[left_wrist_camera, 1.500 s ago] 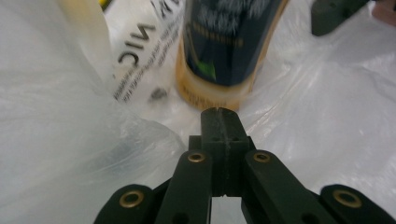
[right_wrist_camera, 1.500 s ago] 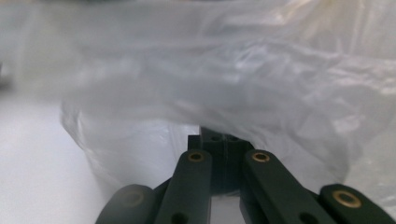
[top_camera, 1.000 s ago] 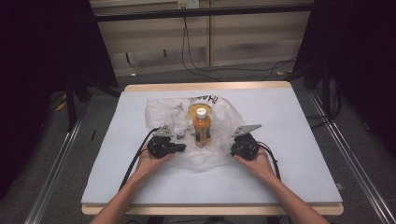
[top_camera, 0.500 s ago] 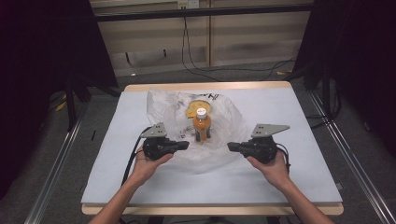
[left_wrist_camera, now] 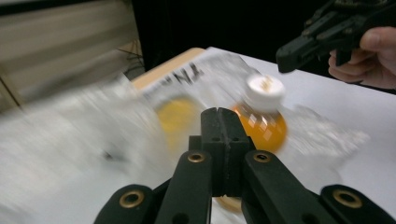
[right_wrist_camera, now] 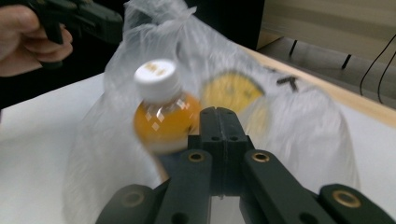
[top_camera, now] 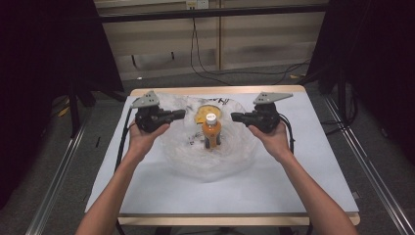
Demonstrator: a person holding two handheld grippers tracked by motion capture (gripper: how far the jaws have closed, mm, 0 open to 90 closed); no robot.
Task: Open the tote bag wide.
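Observation:
A clear plastic bag (top_camera: pixel 210 166) with a yellow print hangs stretched between my two grippers above the white table (top_camera: pixel 303 186). Inside it an orange drink bottle (top_camera: pixel 211 133) with a white cap stands upright. My left gripper (top_camera: pixel 182 113) is shut at the bag's left rim, and my right gripper (top_camera: pixel 234 116) is shut at its right rim, both pointing inward at the bottle. In the left gripper view the closed jaws (left_wrist_camera: pixel 222 112) sit just before the bottle (left_wrist_camera: pixel 261 126). The right gripper view shows its closed jaws (right_wrist_camera: pixel 217 112) against the bag (right_wrist_camera: pixel 303 126) beside the bottle (right_wrist_camera: pixel 161 119).
The table's wooden far edge (top_camera: pixel 215 90) lies just behind the bag. Cables run over the floor beyond it. Dark curtains and metal rails stand along both sides. Bare white tabletop spreads in front of the bag, between my forearms.
Both grippers have risen from the table beside the bag and spread apart. The bag's rim has come up with them and the bag has widened around the bottle.

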